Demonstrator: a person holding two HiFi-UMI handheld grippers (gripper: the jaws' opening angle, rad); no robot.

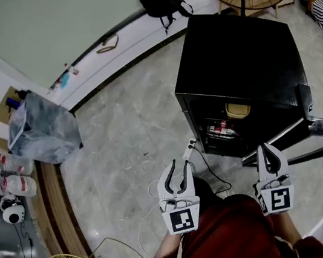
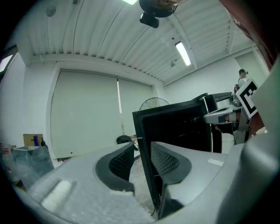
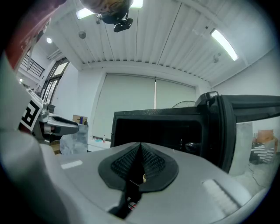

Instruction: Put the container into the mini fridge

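Head view: beige rounded container inside black box-shaped mini fridge, door open. Before fridge, left hand-held gripper agape, empty; right hand-held gripper closed, empty. Risk: door slam topples container.

The mini fridge is showing a matt black shell, faintly grainy on top. Around it the floor is gleaming like polished, veined stone. In front of the fridge, the left hand-held gripper and right hand-held gripper are presenting smooth matt grey plastic with black, finely textured pads. Well to the fridge's left, a crinkled translucent plastic bag is catching light.
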